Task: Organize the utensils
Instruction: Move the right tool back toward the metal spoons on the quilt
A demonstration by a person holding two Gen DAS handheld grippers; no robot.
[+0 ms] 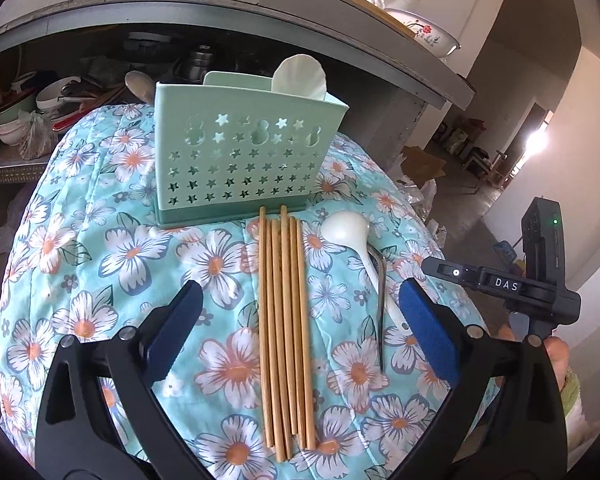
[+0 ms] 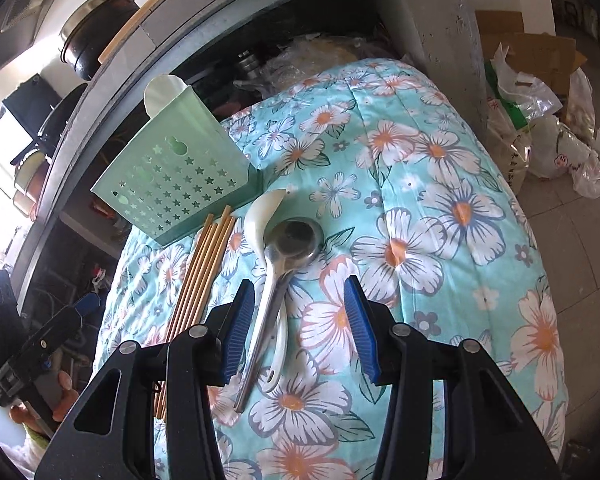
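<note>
Chopsticks [image 1: 286, 332] lay bundled before the green holder [image 1: 240, 152], spoons [image 2: 276, 280] alongside; left gripper [image 1: 300, 320] fingers gaped wide over them, right gripper [image 2: 296, 320] half-open, both empty, bare quilt [image 2: 440, 208] rightward.

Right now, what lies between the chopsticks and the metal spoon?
The white spoon, partly under the metal spoon, right of the chopsticks; right wrist view.
</note>
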